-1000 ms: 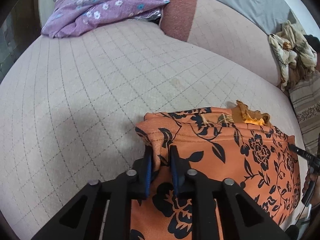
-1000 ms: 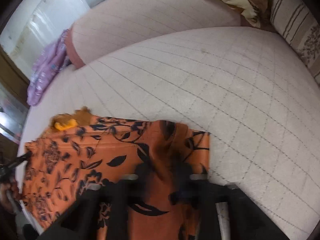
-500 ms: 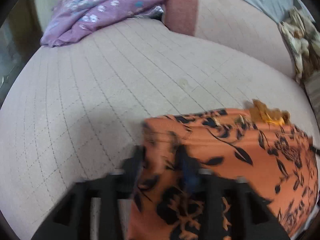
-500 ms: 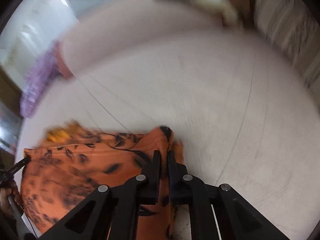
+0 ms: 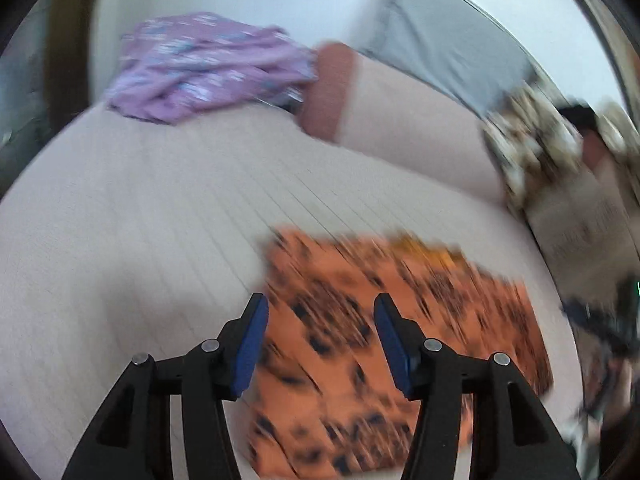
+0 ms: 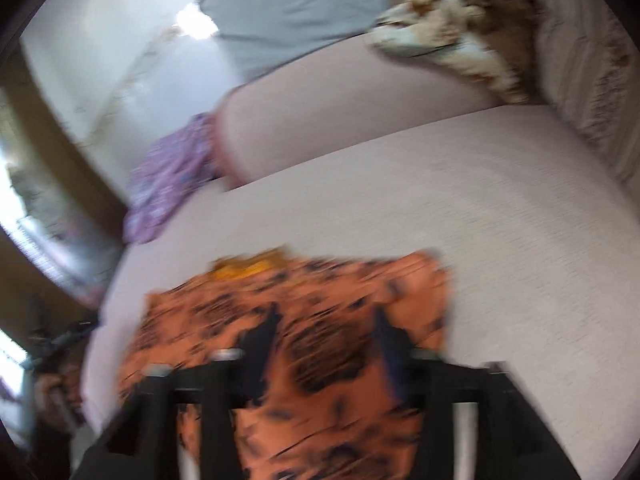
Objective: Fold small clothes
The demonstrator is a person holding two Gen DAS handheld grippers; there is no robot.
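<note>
Though blurred, garment (image 5: 400,344) beneath tool (image 5: 318,312)

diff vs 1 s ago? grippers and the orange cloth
Both let go: the left gripper and right gripper had each pinched the orange floral garment; their jaws have just been opening, nothing pressed between them, and both have pulled back. The garment lies flat on the sofa seat. The purple cloth is unmoved.

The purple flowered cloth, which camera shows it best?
The left wrist view: the purple flowered cloth lies large and unobstructed at the sofa's far end. In the right wrist view it is smaller, more blurred, near the left edge.
</note>
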